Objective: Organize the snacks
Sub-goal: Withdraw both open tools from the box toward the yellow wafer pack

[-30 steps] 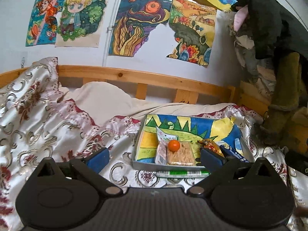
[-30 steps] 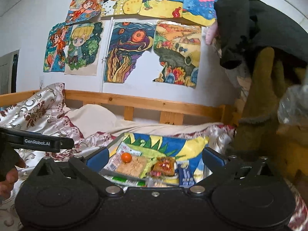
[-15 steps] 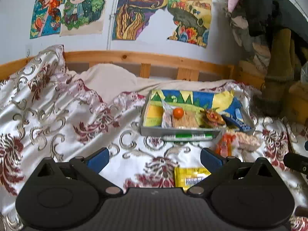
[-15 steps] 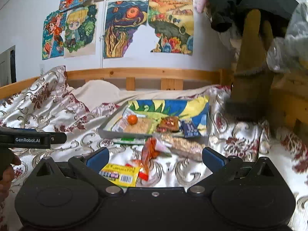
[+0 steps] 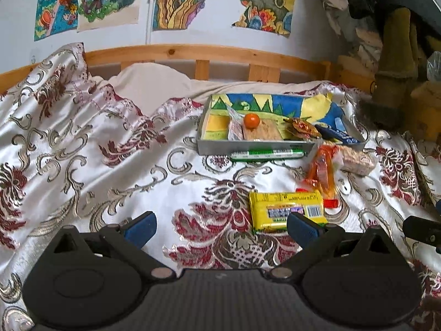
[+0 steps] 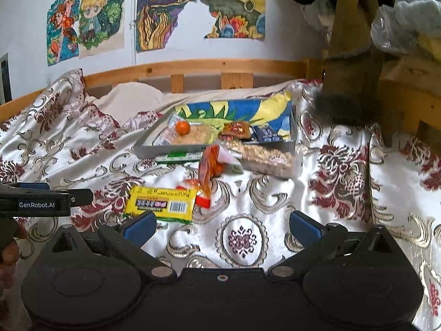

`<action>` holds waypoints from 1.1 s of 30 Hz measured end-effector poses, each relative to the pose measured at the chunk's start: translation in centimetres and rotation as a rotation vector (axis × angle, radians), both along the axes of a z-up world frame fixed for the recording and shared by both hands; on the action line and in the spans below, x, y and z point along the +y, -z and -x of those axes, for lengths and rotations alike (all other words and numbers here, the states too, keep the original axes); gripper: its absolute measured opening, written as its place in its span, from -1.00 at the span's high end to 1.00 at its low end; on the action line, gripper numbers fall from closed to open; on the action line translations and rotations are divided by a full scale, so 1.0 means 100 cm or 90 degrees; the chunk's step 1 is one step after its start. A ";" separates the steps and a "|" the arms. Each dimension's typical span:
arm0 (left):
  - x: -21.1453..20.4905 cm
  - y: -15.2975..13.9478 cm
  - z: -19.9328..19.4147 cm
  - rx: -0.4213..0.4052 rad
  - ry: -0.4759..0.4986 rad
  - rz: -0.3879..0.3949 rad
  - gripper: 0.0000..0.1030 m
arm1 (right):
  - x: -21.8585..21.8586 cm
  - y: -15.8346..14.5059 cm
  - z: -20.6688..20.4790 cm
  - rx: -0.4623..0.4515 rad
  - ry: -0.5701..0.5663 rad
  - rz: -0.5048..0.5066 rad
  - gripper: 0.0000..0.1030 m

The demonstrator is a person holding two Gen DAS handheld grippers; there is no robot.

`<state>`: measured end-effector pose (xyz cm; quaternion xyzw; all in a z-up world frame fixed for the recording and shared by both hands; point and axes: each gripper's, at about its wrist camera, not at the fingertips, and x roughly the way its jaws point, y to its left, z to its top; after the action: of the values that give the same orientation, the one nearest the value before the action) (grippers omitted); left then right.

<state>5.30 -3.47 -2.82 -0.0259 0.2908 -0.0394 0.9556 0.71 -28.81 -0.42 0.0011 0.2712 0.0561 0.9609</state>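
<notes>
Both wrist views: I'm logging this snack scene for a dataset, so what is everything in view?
tray: 1, grey, on the bedspread
orange fruit: 1, in the tray
brown wrapped snack: 1, in the tray
blue packet: 1, tray's right end
green stick pack: 1, against the tray's front wall
orange wrapper: 1, on the bedspread
clear cracker pack: 1, before the tray
yellow packet: 1, nearest
bedspread: 1, white and maroon
wall drawings: several
left hand-held gripper: open
right hand-held gripper: open

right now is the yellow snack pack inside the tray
No, the yellow snack pack lies on the bedspread in front of the tray, outside it.
</notes>
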 end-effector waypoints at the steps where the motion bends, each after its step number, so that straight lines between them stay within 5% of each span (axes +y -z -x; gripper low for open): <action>1: 0.000 0.001 0.000 0.003 0.001 0.000 -0.99 | 0.000 0.001 0.000 0.004 0.001 0.000 -0.99; 28: 0.011 0.014 -0.013 0.048 0.022 0.025 -0.99 | 0.005 0.016 -0.019 0.055 -0.001 0.006 -0.99; 33: 0.005 0.014 -0.014 0.032 0.058 -0.002 -0.99 | 0.004 0.016 -0.023 0.053 0.000 0.005 -0.99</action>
<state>6.65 -2.96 -4.25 -0.0121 0.3159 -0.0818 0.9452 2.99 -28.38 -2.04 -0.0002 0.3110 0.0547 0.9488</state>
